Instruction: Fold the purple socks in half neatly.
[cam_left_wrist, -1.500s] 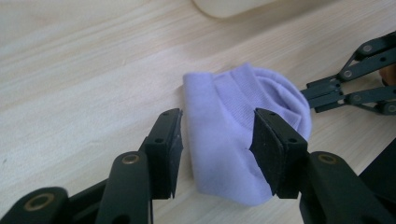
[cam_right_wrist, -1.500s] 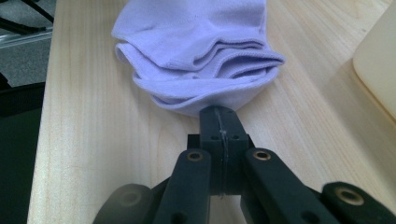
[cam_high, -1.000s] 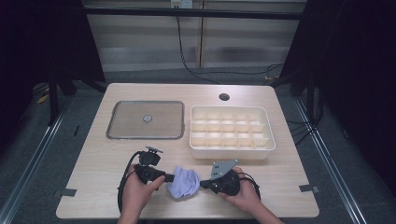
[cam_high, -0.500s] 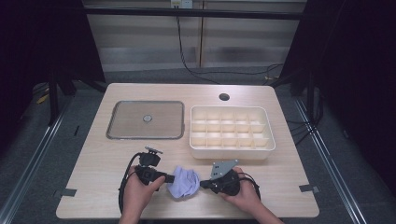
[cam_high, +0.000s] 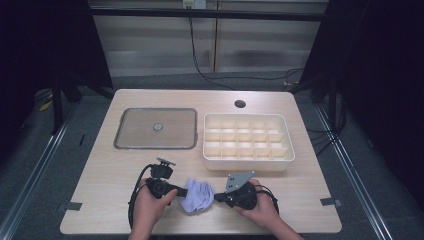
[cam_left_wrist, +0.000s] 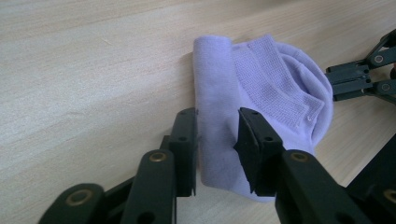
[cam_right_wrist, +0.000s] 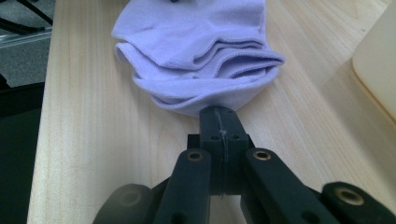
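Note:
A lavender sock (cam_high: 197, 196), folded into a bundle, lies on the wooden table near its front edge. My left gripper (cam_high: 182, 192) comes at it from the left. In the left gripper view its jaws (cam_left_wrist: 217, 135) straddle the rolled edge of the sock (cam_left_wrist: 271, 79); they have just been closing and stand right at the fabric without squeezing it. My right gripper (cam_high: 216, 196) meets the sock from the right. Its jaws (cam_right_wrist: 218, 112) are pressed together on the near edge of the sock (cam_right_wrist: 196, 46).
A cream compartment tray (cam_high: 248, 162) stands just behind the right hand, its corner close by (cam_right_wrist: 378, 70). A flat grey lid (cam_high: 155, 128) with a small knob lies at the back left. A cable hole (cam_high: 240, 104) sits near the far edge.
The left gripper's jaws have narrowed around the sock's rolled edge. Both hands and the sock have stayed in place.

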